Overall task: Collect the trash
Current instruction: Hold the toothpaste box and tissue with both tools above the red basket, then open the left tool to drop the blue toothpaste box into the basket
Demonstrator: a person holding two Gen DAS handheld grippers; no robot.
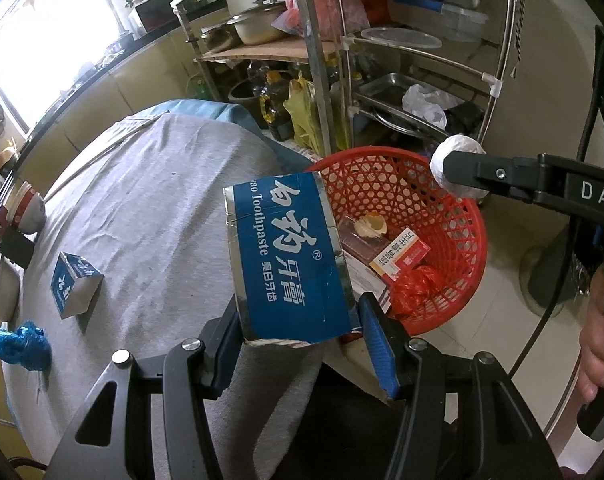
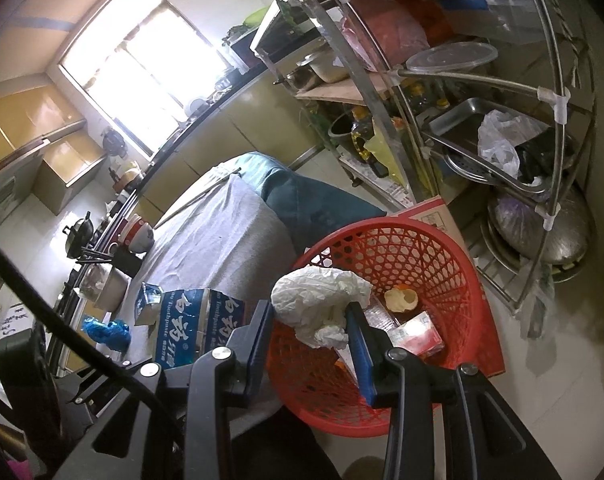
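My left gripper [image 1: 299, 330] is shut on a blue and silver toothpaste box [image 1: 287, 256], held up at the table's edge beside the red plastic basket [image 1: 468, 248]. My right gripper [image 2: 310, 322] is shut on a crumpled white paper wad [image 2: 320, 300] above the red basket [image 2: 446, 276]. In the left wrist view the same wad [image 1: 442, 158] shows over the basket's far rim. The toothpaste box [image 2: 193, 324] appears at the lower left in the right wrist view. Inside the basket lie a small red and yellow carton [image 1: 400, 260], a fruit remnant [image 1: 370, 226] and a red plastic bag [image 1: 416, 286].
A second small blue box [image 1: 75, 284] and a crumpled blue plastic scrap [image 1: 17, 344] lie on the grey cloth-covered table [image 1: 149, 208]. A metal rack [image 1: 422, 64] with pots, trays and bottles stands behind the basket. Bowls and a cup [image 1: 27, 208] sit at the table's left edge.
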